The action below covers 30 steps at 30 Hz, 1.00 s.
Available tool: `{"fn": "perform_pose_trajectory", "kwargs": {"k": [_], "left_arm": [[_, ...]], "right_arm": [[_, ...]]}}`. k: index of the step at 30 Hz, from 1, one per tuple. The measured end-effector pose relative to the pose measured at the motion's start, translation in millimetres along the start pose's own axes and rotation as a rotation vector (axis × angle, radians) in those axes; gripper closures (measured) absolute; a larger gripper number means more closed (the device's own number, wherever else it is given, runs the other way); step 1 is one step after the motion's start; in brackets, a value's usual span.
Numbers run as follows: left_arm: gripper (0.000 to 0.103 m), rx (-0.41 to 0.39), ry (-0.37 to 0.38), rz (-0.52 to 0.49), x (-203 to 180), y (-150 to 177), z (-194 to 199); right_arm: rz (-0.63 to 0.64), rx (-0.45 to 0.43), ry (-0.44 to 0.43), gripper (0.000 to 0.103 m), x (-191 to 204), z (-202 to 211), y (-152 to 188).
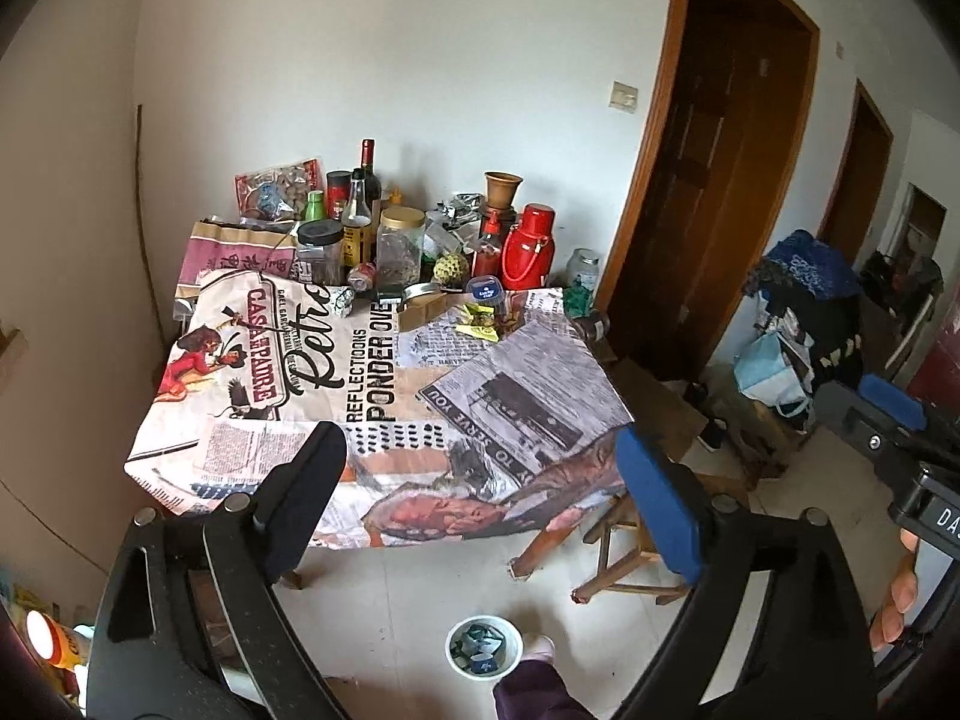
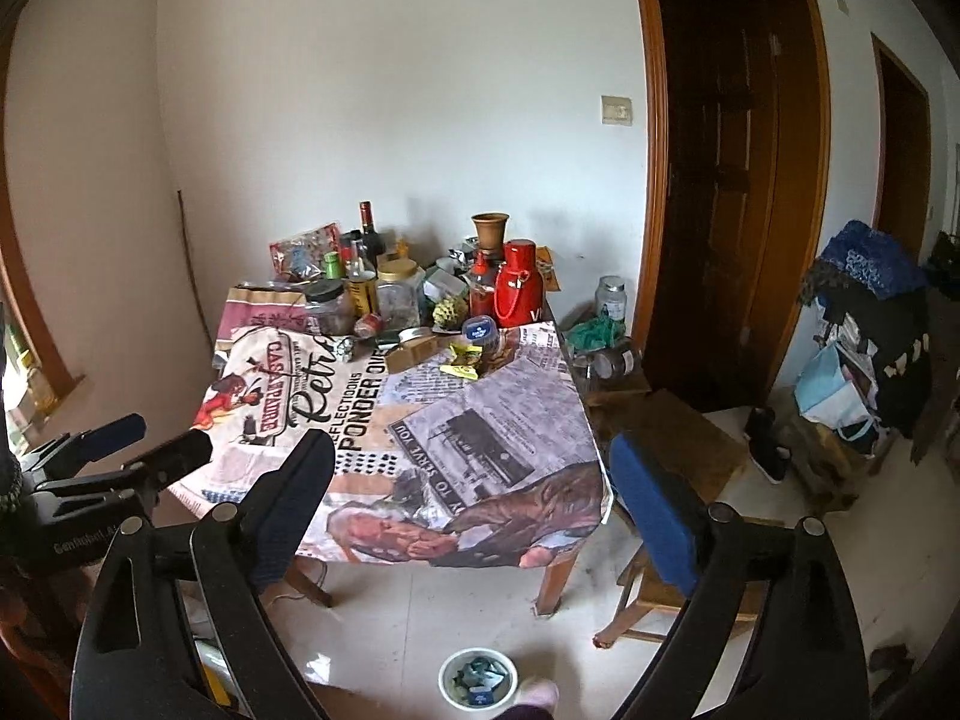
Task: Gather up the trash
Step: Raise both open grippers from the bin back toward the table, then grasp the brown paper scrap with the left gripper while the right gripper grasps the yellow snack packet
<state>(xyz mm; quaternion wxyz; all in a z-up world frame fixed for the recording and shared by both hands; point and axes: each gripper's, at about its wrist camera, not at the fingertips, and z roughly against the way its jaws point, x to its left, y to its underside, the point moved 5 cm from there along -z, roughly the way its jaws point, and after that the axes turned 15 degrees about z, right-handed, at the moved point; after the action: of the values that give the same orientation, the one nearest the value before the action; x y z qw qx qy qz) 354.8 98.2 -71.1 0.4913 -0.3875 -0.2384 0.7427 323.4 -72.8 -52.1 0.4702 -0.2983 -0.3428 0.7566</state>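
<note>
A table with a printed newspaper-style cloth stands ahead. Yellow-green crumpled wrappers lie on it, just before the clutter at the far end. A small white bin holding scraps sits on the floor below, near a foot. My left gripper is open and empty, held in the air over the table's near edge. My right gripper is open and empty, also in the air before the table. Each gripper shows in the other's view, the right one at right, the left one at left.
Bottles, jars, a red thermos, a small cardboard box and packets crowd the table's far end. A wooden stool stands at the right corner. Piled bags and a dark door are to the right.
</note>
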Motion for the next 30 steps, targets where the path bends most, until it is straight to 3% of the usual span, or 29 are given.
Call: {"fn": "perform_pose_trajectory", "kwargs": {"k": [6, 15, 20, 30], "left_arm": [[0.012, -0.028, -0.039, 0.008, -21, -29, -46], [0.012, -0.077, -0.088, 0.081, -56, -87, -113], [0.012, -0.093, -0.137, 0.105, -67, -109, -148], [0.012, -0.047, -0.187, 0.093, -58, -129, -204]], "right_arm": [[0.011, 0.017, 0.0, 0.012, -30, -35, -15], [0.057, -0.037, -0.07, 0.012, -82, -83, -66], [0.098, -0.017, -0.102, 0.012, -103, -121, -83], [0.088, 0.047, -0.142, 0.012, -115, -191, -96]]}}
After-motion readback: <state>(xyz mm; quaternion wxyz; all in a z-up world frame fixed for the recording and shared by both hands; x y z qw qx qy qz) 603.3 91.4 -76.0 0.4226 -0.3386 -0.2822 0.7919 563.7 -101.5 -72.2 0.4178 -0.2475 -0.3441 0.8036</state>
